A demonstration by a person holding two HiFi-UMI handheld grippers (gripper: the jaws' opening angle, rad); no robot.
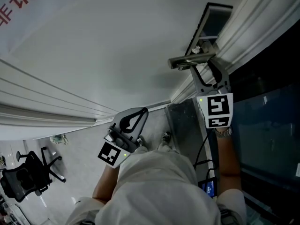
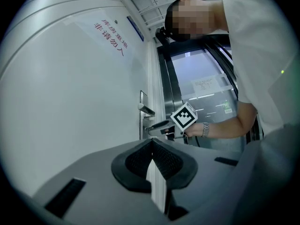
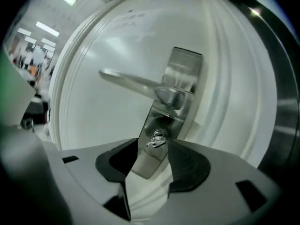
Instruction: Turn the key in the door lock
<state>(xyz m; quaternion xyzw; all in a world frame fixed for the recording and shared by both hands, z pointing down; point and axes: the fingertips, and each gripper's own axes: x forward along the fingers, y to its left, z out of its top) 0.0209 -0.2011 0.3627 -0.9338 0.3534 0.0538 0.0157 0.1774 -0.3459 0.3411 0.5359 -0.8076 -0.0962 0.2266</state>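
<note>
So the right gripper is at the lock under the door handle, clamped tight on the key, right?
Not clamped. The right gripper is at the lock under the handle, but its jaws stand apart on either side of the key, not gripping it. The right gripper view shows this.

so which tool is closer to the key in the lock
Right. The right tool is at the key, jaws apart either side of it. The left tool, shut and empty, hangs back, well away from the lock.
</note>
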